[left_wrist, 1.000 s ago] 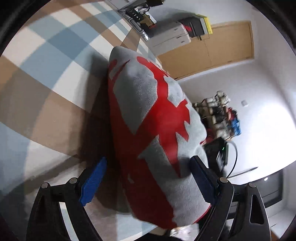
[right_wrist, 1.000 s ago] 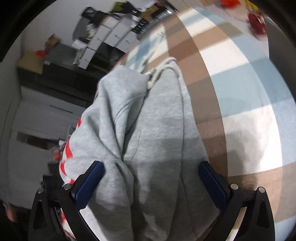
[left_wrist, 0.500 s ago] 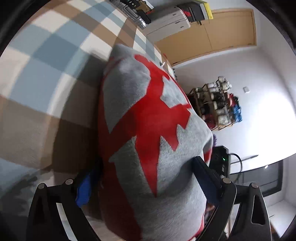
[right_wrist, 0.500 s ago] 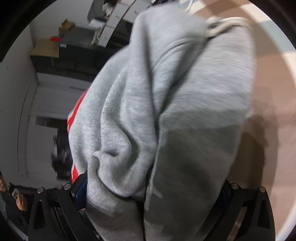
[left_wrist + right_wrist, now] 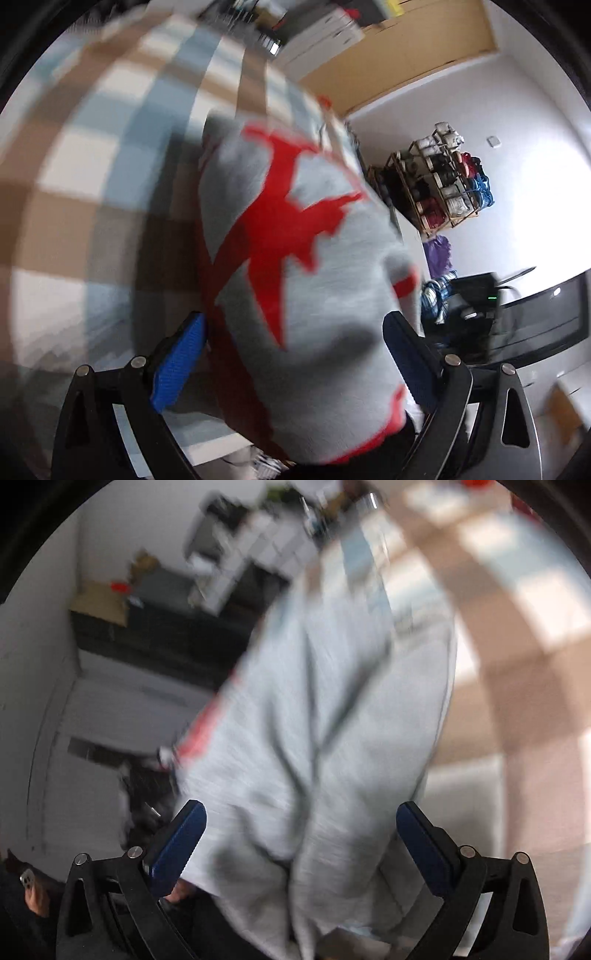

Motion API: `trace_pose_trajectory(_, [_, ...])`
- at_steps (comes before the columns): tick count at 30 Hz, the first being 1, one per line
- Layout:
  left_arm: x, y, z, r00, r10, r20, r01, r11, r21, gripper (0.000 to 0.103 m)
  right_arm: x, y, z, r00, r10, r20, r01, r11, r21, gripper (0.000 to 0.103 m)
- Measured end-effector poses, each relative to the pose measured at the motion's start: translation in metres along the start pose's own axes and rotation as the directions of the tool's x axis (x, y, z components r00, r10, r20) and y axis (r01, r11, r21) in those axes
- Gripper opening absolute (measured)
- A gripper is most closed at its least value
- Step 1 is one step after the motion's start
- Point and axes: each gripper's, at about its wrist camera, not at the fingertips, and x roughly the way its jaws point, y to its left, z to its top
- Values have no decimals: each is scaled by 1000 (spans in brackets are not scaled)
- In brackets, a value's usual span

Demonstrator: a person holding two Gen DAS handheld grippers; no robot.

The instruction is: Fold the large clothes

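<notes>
1. Left wrist view is smeared by motion; the left gripper has its two blue-padded fingers spread wide, and the grey sweatshirt with red print bulges between them, hiding whatever lies behind.
2. Right wrist view is more blurred still; the right gripper also stands wide apart, with the same sweatshirt hanging in folds between its fingers. Whether either gripper touches the cloth I cannot tell.
3. One garment shows, two grippers.
4. Beneath the sweatshirt lies a checked cloth of brown, blue and white; a wooden rack stands by the far wall.
</notes>
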Motion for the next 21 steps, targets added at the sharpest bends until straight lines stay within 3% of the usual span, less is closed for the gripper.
trace_pose_trajectory(2, [-13,-23,2,998,29,59,-34,995,98,92,-8,25,2,999,25,38,-23,998,-54,103])
trace_pose_trajectory(4, [-17,-41,0,995,49,86,-65,980,186,92,6,50,1,999,34,9,-33,993,-117,103])
trace_pose_trajectory(5, [-14,-52,-3,994,61,88,-80,969,233,92,24,61,3,1000,-4,-2,4,988,-151,103])
trace_pose_trajectory(7, [-2,-62,-9,995,74,64,-89,956,280,92,40,59,11,987,-160,22,161,978,-133,103])
trace_pose_trajectory(8, [6,-63,-10,995,86,55,-98,953,287,92,47,52,16,982,-185,19,186,979,-82,103])
trace_pose_trajectory(10, [12,-57,-18,995,89,53,-101,947,304,92,61,33,27,992,-128,-4,128,992,4,103])
trace_pose_trajectory(13, [20,-54,-25,993,107,58,-121,936,330,92,77,7,39,980,-189,-67,191,981,23,102])
trace_pose_trajectory(14, [24,-54,-26,990,121,66,-137,928,347,92,84,0,41,970,-220,-100,222,975,11,96])
trace_pose_trajectory(15, [26,-54,-24,988,135,76,-153,920,361,92,92,-3,41,956,-260,-136,263,965,2,63])
trace_pose_trajectory(16, [24,-58,-24,987,140,83,-161,914,372,92,95,-7,38,949,-264,-175,269,963,7,37])
trace_pose_trajectory(17, [27,-57,-24,985,147,90,-171,907,384,92,98,-12,36,950,-235,-207,245,969,21,36])
trace_pose_trajectory(19, [27,-61,-25,980,169,101,-196,890,411,92,107,-10,40,955,-190,-227,201,979,25,17])
trace_pose_trajectory(21, [25,-64,-30,974,196,110,-225,871,436,92,98,-6,45,969,-142,-203,150,988,23,13])
